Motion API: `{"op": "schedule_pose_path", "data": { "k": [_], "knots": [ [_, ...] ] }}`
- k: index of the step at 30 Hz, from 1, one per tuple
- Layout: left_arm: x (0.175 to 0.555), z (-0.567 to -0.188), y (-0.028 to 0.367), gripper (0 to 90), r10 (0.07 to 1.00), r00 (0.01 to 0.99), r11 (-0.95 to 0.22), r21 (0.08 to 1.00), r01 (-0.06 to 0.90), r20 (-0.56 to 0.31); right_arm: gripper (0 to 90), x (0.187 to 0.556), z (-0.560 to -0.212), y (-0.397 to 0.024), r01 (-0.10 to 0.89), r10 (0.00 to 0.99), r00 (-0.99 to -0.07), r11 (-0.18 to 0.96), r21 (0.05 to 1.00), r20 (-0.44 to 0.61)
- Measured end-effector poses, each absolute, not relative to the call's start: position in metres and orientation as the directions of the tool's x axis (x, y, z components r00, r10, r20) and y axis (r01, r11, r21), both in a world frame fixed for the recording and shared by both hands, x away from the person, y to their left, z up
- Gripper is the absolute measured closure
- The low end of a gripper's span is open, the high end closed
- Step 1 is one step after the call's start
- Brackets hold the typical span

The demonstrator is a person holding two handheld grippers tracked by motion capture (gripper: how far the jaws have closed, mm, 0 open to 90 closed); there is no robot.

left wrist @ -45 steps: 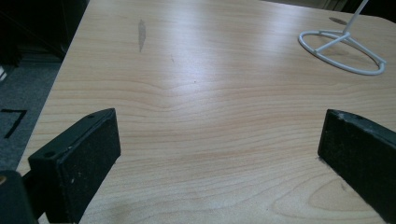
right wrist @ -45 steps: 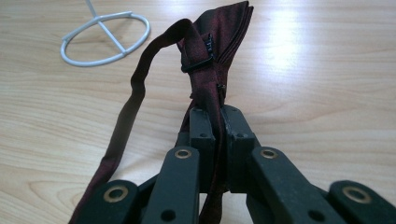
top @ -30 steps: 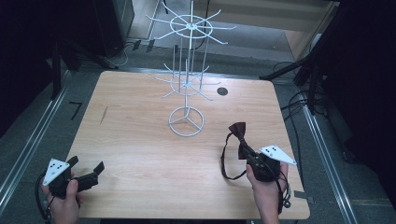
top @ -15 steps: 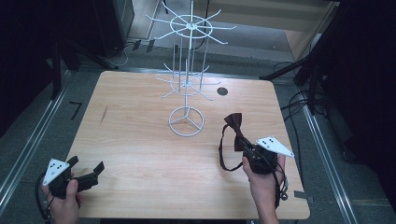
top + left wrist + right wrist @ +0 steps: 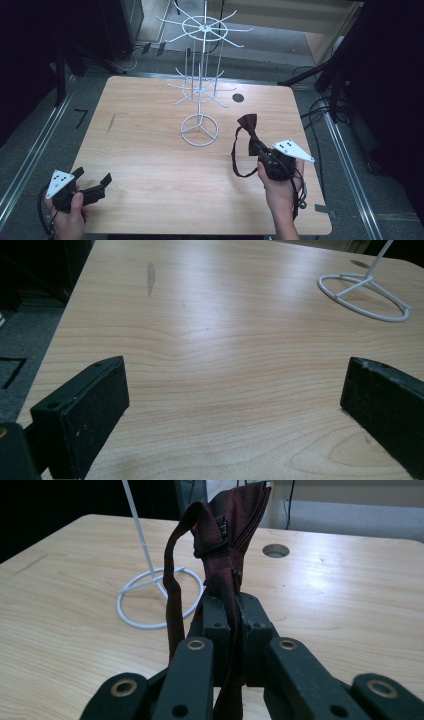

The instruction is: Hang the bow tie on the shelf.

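Holding a dark red bow tie (image 5: 248, 126) between its tightly pressed jaws, the right gripper (image 5: 261, 151) is now lifted off the table (image 5: 150, 150) at about 4 o'clock of the wooden top, and this is the fresh change: a second ago the tie was lower and closer to the right edge, and now it stands higher and a little more toward the white wire display stand (image 5: 200, 95). In the right gripper view the bow tie (image 5: 230, 545) rises upright from the pinch, and its strap (image 5: 175, 590) hangs down in a loop on the left side of the jaws, free of the table. I judge that the pick-up is finished and the carry toward the stand begins, probably to hang the strap over one of the wire arms. The left gripper (image 5: 92, 187) rests at 7 o'clock near the front edge and has not moved; its jaws are spread wide with nothing between them, as the left gripper view shows over bare wood (image 5: 225, 380). For room, the stand's round base (image 5: 199, 130) sits near the centre, and its lower arms spread at about 12 o'clock; between the tie and the base the table is open. The right edge of the table is near the right hand (image 5: 280, 192), and a round cable hole (image 5: 238, 98) lies at 1 o'clock. The hanging loop could catch on the base ring if it passes low.
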State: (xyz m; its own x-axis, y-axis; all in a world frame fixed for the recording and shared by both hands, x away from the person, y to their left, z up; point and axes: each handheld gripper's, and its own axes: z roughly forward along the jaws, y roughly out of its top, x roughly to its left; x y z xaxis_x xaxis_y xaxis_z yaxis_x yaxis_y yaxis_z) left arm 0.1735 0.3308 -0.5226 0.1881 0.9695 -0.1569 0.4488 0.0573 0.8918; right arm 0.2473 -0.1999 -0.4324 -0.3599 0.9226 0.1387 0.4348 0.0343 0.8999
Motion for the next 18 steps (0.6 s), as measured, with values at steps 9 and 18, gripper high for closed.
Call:
{"op": "schedule_pose_path", "data": {
  "k": [9, 18],
  "knots": [
    [0.174, -0.523, 0.331, 0.0, 0.969, 0.189, 0.057, 0.892, 0.447, -0.157, 86.1, 0.252, -0.416, -0.191, 0.401, 0.917, -0.378, 0.034, 0.915, 0.132],
    [0.174, -0.523, 0.331, 0.0, 0.969, 0.188, 0.060, 0.892, 0.448, -0.159, 86.1, 0.257, -0.407, -0.184, 0.384, 0.912, -0.389, 0.030, 0.923, 0.132]
  ]
}}
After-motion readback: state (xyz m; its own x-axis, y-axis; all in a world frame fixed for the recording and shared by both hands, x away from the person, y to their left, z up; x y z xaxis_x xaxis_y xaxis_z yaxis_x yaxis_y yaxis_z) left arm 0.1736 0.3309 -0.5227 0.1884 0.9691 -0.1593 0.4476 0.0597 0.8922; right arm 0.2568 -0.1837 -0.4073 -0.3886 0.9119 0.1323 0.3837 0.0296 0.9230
